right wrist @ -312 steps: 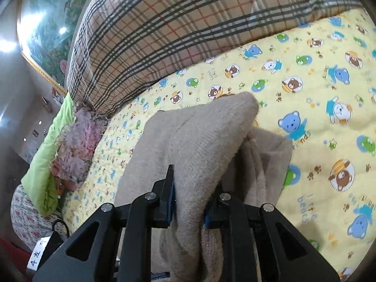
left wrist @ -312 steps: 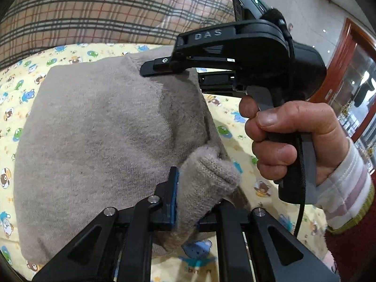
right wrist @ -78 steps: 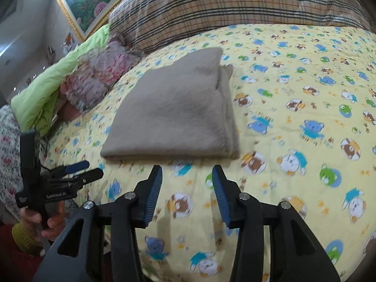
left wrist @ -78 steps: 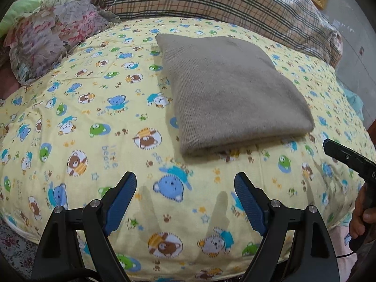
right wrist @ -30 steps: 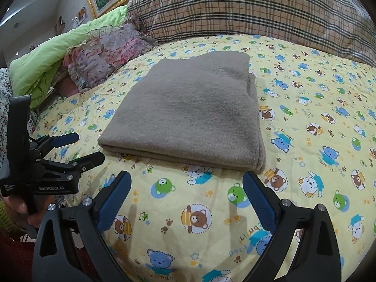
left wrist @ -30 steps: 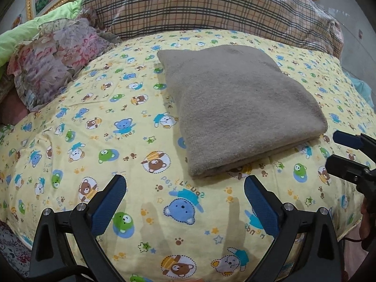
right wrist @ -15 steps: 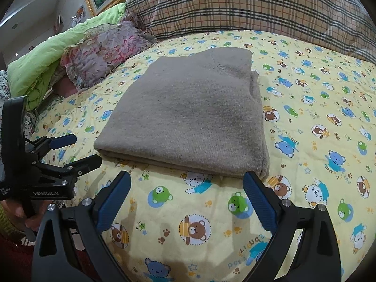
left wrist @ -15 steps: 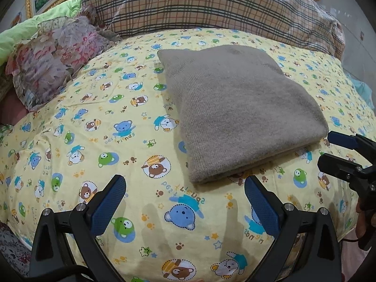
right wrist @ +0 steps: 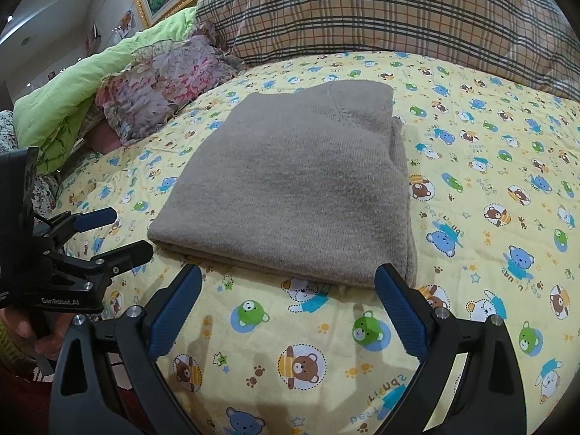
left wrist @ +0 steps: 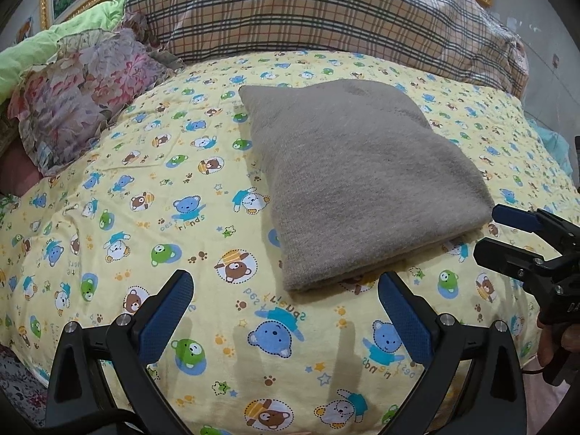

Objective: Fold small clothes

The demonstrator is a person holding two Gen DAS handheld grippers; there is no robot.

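A grey-brown knitted garment (left wrist: 355, 181) lies folded into a flat rectangle on the yellow bear-print bedsheet (left wrist: 145, 217). It also shows in the right wrist view (right wrist: 297, 188). My left gripper (left wrist: 286, 282) is open and empty, just short of the garment's near left corner. It also shows at the left of the right wrist view (right wrist: 112, 232). My right gripper (right wrist: 286, 275) is open and empty, just short of the garment's near edge. It shows at the right of the left wrist view (left wrist: 489, 228), beside the garment's right corner.
A large plaid pillow (left wrist: 308, 11) lies behind the garment. A floral pillow (left wrist: 79, 90) and a green quilt (right wrist: 72, 98) lie at the left. The bed's right edge (left wrist: 551, 152) drops off near the garment.
Both grippers let go of the garment, which now lies folded flat. Over the last second both open grippers have edged closer to its near edge.
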